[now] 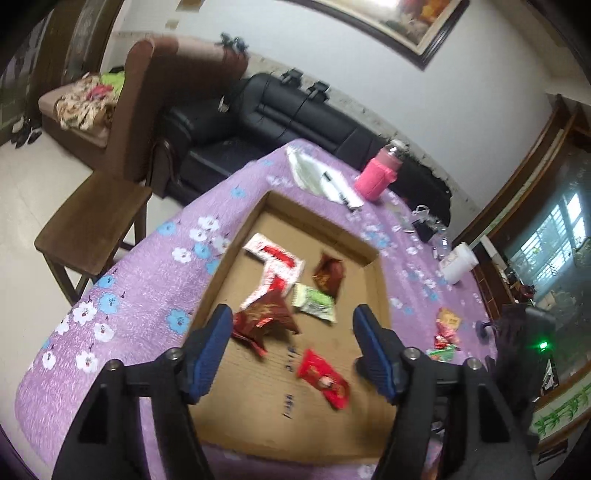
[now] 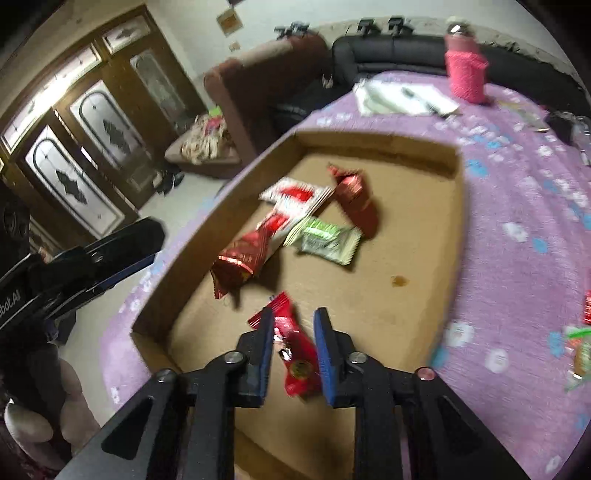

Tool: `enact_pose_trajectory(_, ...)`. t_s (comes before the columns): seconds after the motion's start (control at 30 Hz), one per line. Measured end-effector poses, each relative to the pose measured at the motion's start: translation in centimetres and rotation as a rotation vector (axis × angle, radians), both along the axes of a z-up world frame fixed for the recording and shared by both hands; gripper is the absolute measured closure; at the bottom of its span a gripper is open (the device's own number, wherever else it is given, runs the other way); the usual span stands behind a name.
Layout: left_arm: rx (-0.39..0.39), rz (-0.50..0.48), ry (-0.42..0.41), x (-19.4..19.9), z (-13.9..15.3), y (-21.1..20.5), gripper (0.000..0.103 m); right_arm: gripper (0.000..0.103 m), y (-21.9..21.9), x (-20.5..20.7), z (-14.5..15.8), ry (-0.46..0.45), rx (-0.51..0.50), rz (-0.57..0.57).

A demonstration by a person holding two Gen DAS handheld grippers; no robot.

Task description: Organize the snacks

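Right gripper jaws part-open, straddling red snack packet at near edge of cardboard tray, not pinching; left gripper wide open, empty — packet light, crinkly, slippery; grab mid-body, not the sealed ends.

Room and table furnishings surrounding the work area.

A purple floral tablecloth is covering the table, with a pink bottle standing upright near its far edge just beside white papers that are carrying a pen. A white cup is lying tilted toward the cloth's right side. Beyond the table a black sofa is running along the wall, adjoining a brown sofa on which patterned fabric is lying heaped. A wooden chair is standing near the table's left corner, a framed picture is hanging above, and glazed wooden doors are closing the room's left side.
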State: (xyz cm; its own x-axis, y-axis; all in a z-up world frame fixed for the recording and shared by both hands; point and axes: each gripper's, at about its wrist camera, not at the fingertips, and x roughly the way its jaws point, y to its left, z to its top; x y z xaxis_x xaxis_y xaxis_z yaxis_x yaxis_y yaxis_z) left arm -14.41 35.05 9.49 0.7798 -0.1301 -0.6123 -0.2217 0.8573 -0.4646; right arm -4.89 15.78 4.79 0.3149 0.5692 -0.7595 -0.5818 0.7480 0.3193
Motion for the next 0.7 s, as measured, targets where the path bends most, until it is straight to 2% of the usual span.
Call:
enact_pose_trajectory(0.03,-0.002,-0.014,-0.014,-0.3,0.4,-0.7,0.035,0.065,-1.4,0.0,1.0,-0.024,0.025,-0.024)
enact_pose_trajectory(0.1,-0.008,-0.045,-0.036,-0.5,1.1,-2.3,0.027,0.042,-4.3,-0.8,2.5,-0.063,0.062,-0.071)
enact_pose_trajectory(0.13,-0.005,-0.070,-0.044,-0.5,1.5,-3.7,0.024,0.040,-6.2,-1.4,3.3,-0.090,0.077,-0.106)
enact_pose_trajectory(0.33,-0.070,-0.279,-0.047,0.9,2.0,-11.3,0.022,0.040,-18.4,-4.7,5.3,-0.194,0.049,-0.338)
enact_pose_trajectory(0.53,-0.073,-0.463,-0.004,2.5,1.0,-20.3,0.021,0.040,-31.0,-7.6,3.9,-0.137,0.055,-0.589)
enact_pose_trajectory(0.7,-0.045,-0.552,0.049,3.2,0.5,-25.7,0.022,0.040,-37.8,-10.1,2.6,-0.097,0.154,-0.750)
